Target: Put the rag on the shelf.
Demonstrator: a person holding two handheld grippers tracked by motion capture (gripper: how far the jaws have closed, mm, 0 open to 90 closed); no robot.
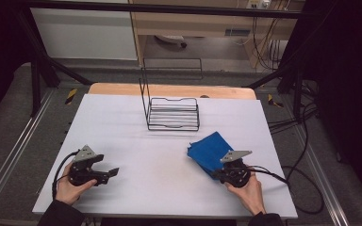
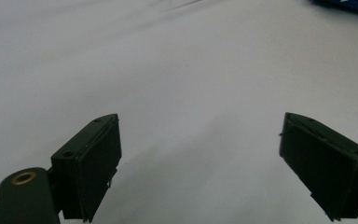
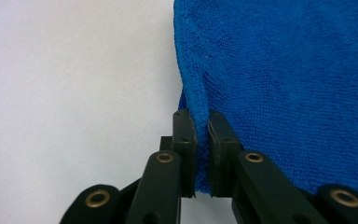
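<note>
Showing a white table from above, the high view places a folded blue cloth right of centre, in front of an empty black wire rack that stands at mid-table. The right gripper, held in the person's right hand, meets the cloth at its near edge; the left gripper, held in the left hand, rests on bare table, well apart from the cloth.

The right gripper view supplies what the high view cannot resolve: the right gripper has its two jaws nearly together, with a raised fold at the cloth's left edge pinched between the pads, so it grips the cloth. White table lies to the left of that edge.

The left gripper view shows the left gripper with its jaws spread wide and nothing between them, only bare table beneath; a sliver of cloth is cut off at the upper right corner.

Limits of view: in the high view the right jaws are largely covered by the gripper's grey plate and body, so the pinch cannot be read there. The right gripper view cuts the cloth off at its top and right borders, and its far edges lie outside that picture. How many layers the fold holds cannot be told. The rack's tall back frame is thin and hard to trace against the floor behind the table.
</note>
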